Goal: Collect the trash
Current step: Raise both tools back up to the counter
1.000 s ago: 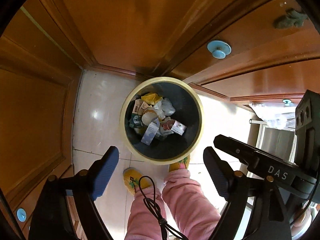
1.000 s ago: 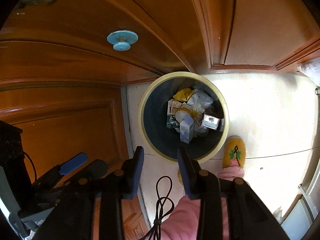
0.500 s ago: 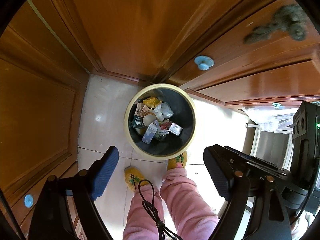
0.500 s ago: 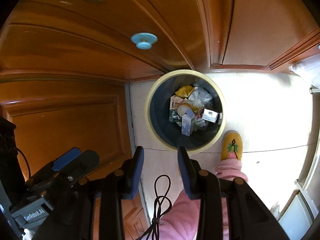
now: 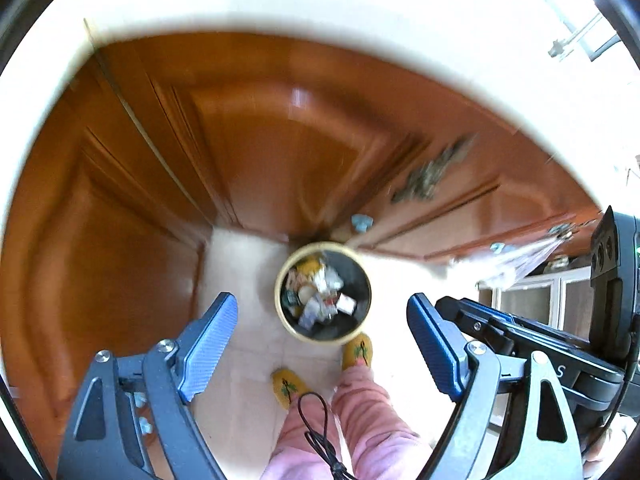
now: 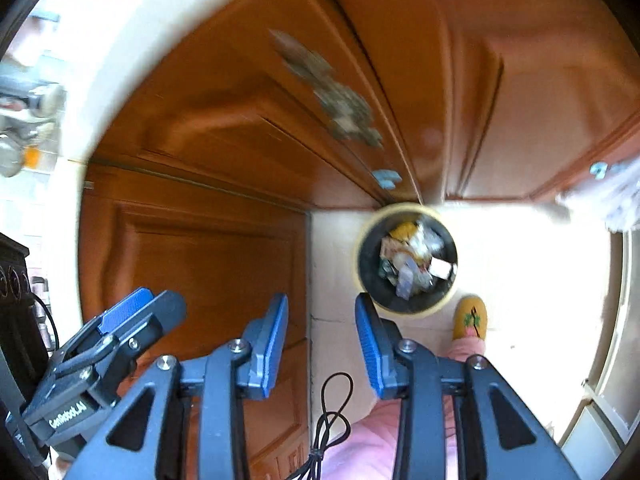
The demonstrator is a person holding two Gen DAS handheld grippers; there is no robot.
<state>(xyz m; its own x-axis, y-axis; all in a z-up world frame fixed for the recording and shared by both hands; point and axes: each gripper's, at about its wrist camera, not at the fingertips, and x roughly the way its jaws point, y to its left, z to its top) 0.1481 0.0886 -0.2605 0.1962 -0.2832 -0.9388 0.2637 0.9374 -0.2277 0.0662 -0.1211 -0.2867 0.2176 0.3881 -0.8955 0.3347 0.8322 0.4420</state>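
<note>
Trash [image 5: 318,294] sits heaped inside the cream-rimmed bin [image 5: 280,308] on the pale floor, tucked against the wooden cabinet doors [image 5: 256,152], far below me. My left gripper [image 5: 322,334] stands wide apart with nothing between the pads. My right gripper [image 6: 322,338] is narrower, also parted and empty, above yellow slippers [image 6: 470,318].

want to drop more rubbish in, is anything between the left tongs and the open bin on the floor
Nothing visible does. The left tongs stand open and empty high over the bin, whose mouth is uncovered, with trash lying in it. The yellow slippers stand on the tiles beside the rim, not across it. The frames are blurred.
</note>
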